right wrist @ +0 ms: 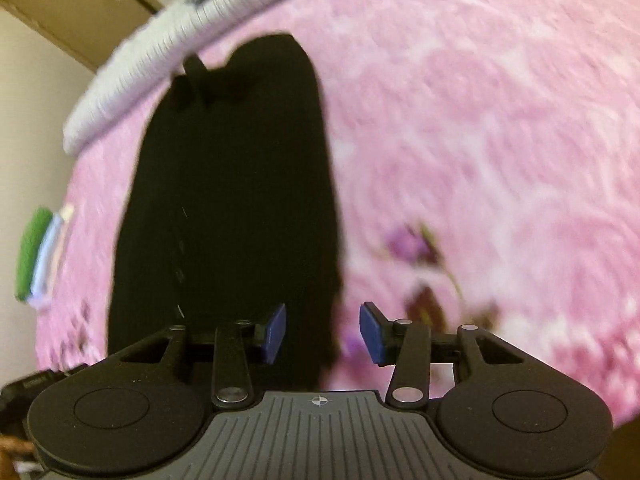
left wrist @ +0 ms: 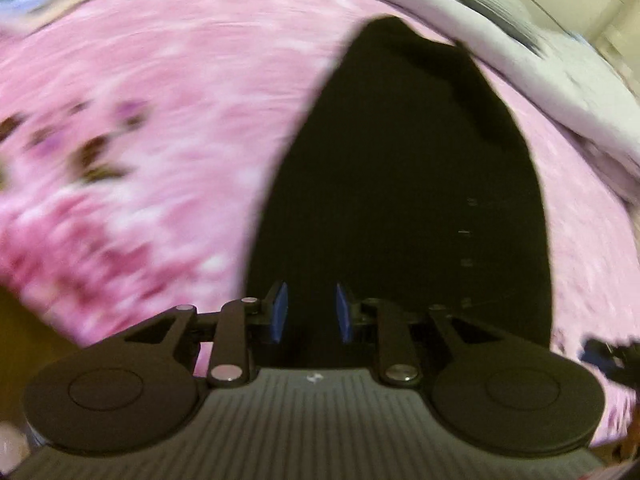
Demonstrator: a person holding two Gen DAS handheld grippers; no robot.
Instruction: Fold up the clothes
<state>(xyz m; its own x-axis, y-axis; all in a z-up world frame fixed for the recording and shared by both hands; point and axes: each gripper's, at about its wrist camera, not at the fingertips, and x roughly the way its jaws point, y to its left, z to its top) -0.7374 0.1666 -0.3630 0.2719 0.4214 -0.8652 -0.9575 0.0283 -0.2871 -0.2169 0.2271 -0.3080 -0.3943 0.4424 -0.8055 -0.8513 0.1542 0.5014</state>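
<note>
On the pink blanket (left wrist: pixel 140 128) lies a long black garment (left wrist: pixel 400 184). Above it, the left gripper (left wrist: pixel 311 312) and right gripper (right wrist: pixel 323 334) stand partly open, holding nothing.

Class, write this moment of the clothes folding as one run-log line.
left gripper: open, empty | right gripper: open, empty | black garment: flat on pink bedspread | grey blanket: at far edge

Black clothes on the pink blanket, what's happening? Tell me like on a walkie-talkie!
Left gripper open, empty. Right gripper open, empty. Black garment lying long and narrow on pink blanket, not gripped. Nothing in the way.
</note>
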